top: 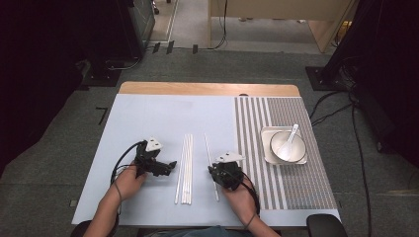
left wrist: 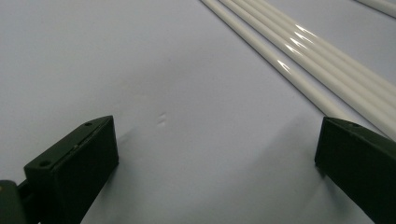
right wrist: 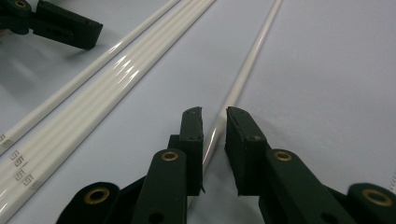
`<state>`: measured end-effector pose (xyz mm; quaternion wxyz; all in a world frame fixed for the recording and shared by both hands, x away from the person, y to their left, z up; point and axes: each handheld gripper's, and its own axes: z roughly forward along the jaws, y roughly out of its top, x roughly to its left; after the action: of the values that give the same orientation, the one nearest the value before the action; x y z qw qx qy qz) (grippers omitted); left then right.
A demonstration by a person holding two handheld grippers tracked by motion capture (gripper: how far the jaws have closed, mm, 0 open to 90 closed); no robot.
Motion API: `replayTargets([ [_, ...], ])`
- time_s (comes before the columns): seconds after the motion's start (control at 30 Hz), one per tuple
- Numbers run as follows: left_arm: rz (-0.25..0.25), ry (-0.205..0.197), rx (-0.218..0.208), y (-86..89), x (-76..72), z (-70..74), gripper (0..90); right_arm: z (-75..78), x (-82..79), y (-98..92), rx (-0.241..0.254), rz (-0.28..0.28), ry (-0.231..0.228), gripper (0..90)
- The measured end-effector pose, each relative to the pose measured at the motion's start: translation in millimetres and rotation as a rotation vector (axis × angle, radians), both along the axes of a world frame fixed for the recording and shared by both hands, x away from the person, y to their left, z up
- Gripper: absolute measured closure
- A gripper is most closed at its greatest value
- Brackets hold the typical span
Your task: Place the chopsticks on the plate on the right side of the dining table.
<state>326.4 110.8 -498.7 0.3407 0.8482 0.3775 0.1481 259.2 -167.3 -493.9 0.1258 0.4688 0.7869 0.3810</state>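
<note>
The left claw (left wrist: 217,154) stands wide open above the pale counter (left wrist: 140,60), one black jaw at seven o'clock, the other at four o'clock, nothing between them. A bundle of white rods (left wrist: 303,56) runs from twelve o'clock down to the four o'clock jaw. Another white rod (left wrist: 380,4) crosses the one o'clock corner.

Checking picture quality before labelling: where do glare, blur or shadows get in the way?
Left gripper view: bright glare streaks on the bundled white chopsticks, and soft jaw shadows on the mat. Right gripper view: glare on the single chopstick between the jaws, with the near jaw parts soft. High view: evenly lit table, dark room corners.
</note>
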Motion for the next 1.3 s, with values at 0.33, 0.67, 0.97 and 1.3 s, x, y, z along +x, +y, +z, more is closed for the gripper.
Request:
replayTargets([
  [0.33, 0.0, -0.001, -0.002, 0.1, -0.1, -0.2, 0.0, 2.5, 0.6, -1.7, -0.06, 0.017, -0.034, 82.8],
  [0.67, 0.0, -0.001, -0.001, 0.0, 0.0, -0.1, 0.0, -1.8, 6.5, -6.9, -0.038, -0.025, -0.039, 81.3],
  [0.97, 0.001, -0.001, 0.0, -0.1, -0.1, -0.1, 0.0, -2.9, 5.4, -5.4, -0.052, -0.043, -0.075, 83.9],
  [1.3, 0.001, -0.001, 0.0, -0.1, -0.1, -0.1, 0.0, -5.2, 22.6, -17.4, 0.008, -0.034, -0.049, 84.5],
])
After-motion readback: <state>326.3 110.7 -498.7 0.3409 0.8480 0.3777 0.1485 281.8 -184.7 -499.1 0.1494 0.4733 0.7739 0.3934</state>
